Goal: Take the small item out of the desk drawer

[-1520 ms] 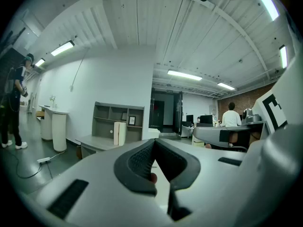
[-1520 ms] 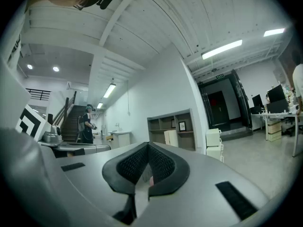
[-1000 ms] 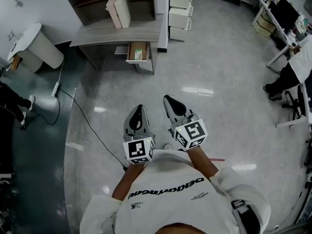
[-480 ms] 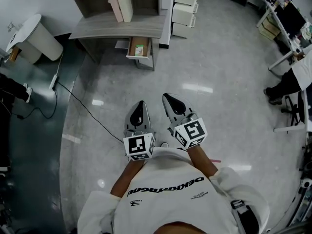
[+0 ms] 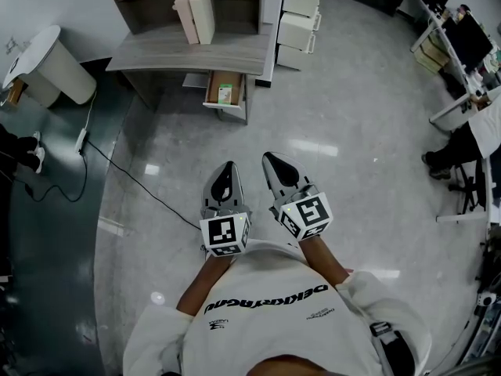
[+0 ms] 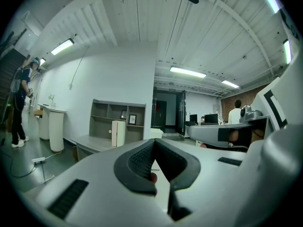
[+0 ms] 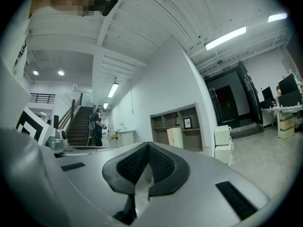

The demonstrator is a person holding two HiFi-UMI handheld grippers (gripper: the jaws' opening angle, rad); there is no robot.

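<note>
Two grippers sit low by the person's [image 5: 270, 312] chest, side by side, pointing ahead. The left gripper [image 5: 227, 168] and right gripper [image 5: 268, 157] are both pinched shut, holding nothing. Far across the floor [image 5: 352, 108], the desk [image 5: 196, 51] drawer [image 5: 223, 106] hangs open. A small item [image 5: 225, 94] lies inside it.

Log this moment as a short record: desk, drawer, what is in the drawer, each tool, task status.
desk: grey desk at the far side of the floor, two pale boxes upright on it
drawer: drawer pulled open under the desktop
contents: one small item, part green, lying inside
left tool: left tool shut, empty, held near the person's chest
right tool: right tool shut, empty, beside the left
status: item not yet taken; both tools far from the drawer
</note>
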